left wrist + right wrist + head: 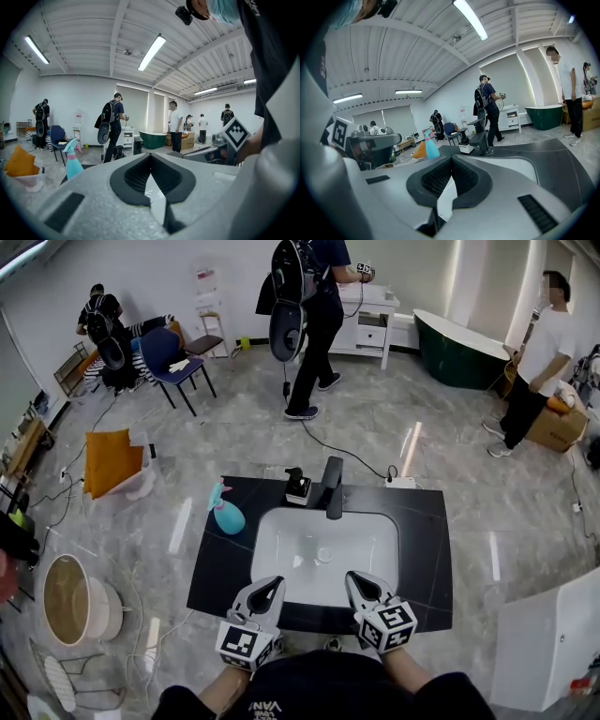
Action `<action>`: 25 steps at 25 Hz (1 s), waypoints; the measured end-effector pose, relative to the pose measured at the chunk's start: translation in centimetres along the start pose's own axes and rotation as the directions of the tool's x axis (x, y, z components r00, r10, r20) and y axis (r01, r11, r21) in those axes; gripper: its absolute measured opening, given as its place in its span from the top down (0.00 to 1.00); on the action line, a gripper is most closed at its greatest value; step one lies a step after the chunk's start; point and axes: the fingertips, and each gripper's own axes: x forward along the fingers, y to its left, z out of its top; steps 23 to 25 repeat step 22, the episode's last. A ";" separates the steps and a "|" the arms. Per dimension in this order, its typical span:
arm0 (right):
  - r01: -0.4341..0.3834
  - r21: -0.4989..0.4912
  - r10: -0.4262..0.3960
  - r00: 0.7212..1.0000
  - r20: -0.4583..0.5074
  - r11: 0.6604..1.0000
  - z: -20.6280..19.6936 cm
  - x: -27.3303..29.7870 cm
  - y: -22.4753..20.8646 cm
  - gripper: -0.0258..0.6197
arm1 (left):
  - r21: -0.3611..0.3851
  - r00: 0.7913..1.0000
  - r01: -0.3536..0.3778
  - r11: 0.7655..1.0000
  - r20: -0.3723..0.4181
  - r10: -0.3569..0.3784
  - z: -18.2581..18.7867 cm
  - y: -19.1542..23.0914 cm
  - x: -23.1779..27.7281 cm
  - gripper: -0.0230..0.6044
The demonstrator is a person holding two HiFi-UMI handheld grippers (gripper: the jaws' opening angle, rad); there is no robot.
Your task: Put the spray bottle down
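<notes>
I'm holding left gripper (pixel 266 594) and right gripper (pixel 361 587) empty, jaws pressed together; the teal plastic spray bottle (pixel 226 512) is apparently standing released at ten o'clock, leaving only withdrawal.

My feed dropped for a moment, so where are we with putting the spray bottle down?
Looks done: the spray bottle stands upright on the black counter, left of the sink. In hand: nothing; the left gripper and right gripper are both shut and empty, at the sink's near edge. Left: nothing visible.
</notes>
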 end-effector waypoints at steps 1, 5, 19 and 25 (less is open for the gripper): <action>0.002 0.000 -0.002 1.000 0.000 1.000 0.0 0.0 -0.1 0.96 | -0.005 1.000 0.002 1.000 0.006 -0.002 -0.1 -0.1 -0.1 0.95; 0.002 -0.012 -0.002 1.000 -0.007 1.000 -0.1 -0.1 -0.2 0.96 | -0.007 1.000 -0.006 1.000 0.008 0.006 -0.3 -0.3 -0.3 0.95; -0.008 -0.026 0.008 1.000 -0.013 1.000 -0.2 0.0 -0.6 0.97 | -0.015 0.999 -0.045 0.999 0.010 0.045 -0.8 -0.4 -0.6 0.95; -0.009 -0.028 0.009 1.000 -0.014 1.000 -0.2 0.2 -0.6 0.97 | -0.011 0.999 -0.049 0.999 0.008 0.049 -0.9 -0.3 -0.5 0.95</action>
